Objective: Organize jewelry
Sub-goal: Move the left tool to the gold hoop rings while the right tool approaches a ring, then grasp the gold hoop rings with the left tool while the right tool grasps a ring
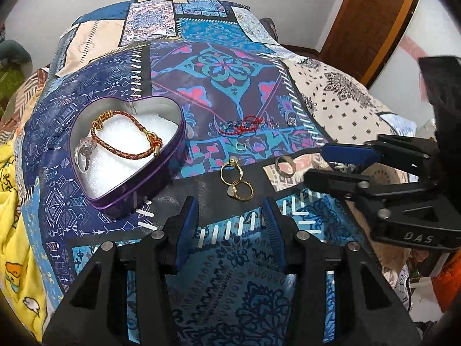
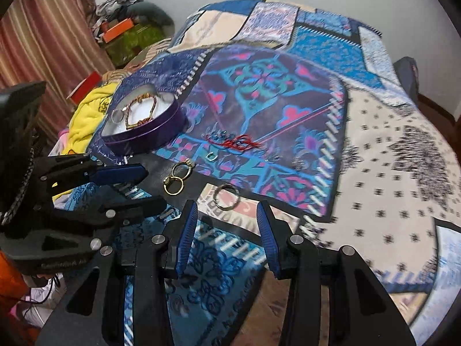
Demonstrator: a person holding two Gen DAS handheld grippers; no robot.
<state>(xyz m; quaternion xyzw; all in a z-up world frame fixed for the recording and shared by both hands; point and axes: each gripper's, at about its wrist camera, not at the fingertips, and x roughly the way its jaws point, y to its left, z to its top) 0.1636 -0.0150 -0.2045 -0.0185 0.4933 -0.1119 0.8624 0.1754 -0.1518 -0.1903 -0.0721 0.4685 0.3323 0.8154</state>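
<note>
A purple heart-shaped tin (image 1: 135,190) (image 2: 161,132) with white padding holds a braided red-gold bracelet (image 1: 126,139) and a silver ring (image 1: 83,155). On the patterned quilt lie two gold rings (image 1: 236,180) (image 2: 175,177), a plain silver band (image 1: 285,166) (image 2: 226,197), a small ring (image 1: 240,146), a red cord bracelet with beads (image 1: 240,125) (image 2: 236,142) and a small clear piece (image 1: 291,121). My left gripper (image 1: 230,209) (image 2: 144,184) is open and empty, just short of the gold rings. My right gripper (image 2: 226,212) (image 1: 315,163) is open and empty, just short of the silver band.
The quilt covers a bed that drops off at both sides. A yellow blanket (image 1: 14,216) lies at the left edge. Boxes and clutter (image 2: 126,34) stand by a striped curtain. A wooden door (image 1: 371,14) is at the far right.
</note>
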